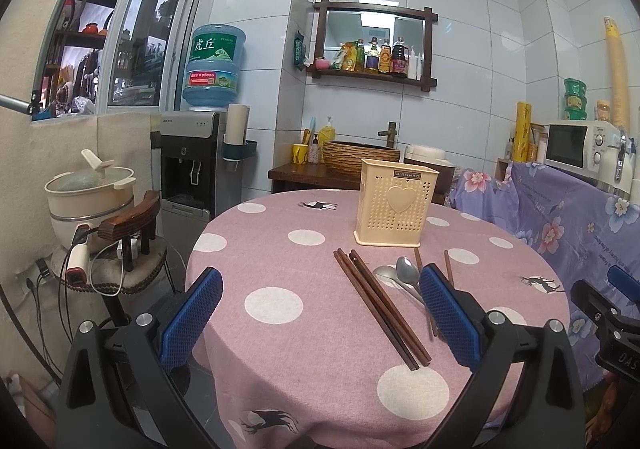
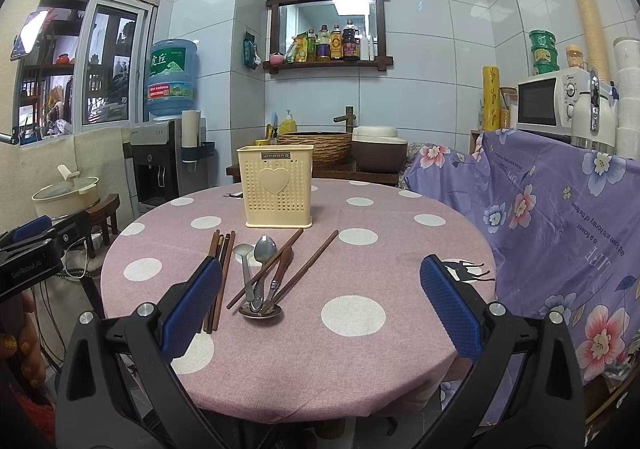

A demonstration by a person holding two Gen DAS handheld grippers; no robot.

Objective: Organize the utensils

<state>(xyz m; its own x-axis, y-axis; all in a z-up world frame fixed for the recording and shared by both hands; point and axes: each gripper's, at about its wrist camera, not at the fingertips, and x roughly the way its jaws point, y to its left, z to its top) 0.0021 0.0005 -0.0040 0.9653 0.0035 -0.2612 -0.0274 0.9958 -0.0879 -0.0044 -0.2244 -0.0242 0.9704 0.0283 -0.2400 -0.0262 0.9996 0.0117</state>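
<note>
From the left wrist view, the left gripper hangs over the near edge of the round bench, its blue fingers spread wide apart and holding nothing. A tight bundle of dark chopsticks lies between the fingers, running from mid-bench toward the near edge, so it looks like the likely first pick for this side. Two metal spoons lie just beside the chopsticks, partly hidden behind the right finger. The cream holder, perforated with a heart on its front, stands upright toward the far edge, open end up, ready to take the utensils. From the right wrist view, the right gripper is likewise wide apart and empty, above the near edge. Here the spoons and two loose chopsticks lie crossed in a pile near the middle, with the bundled chopsticks just beside them to the left; the holder stands behind them and looks empty.
</note>
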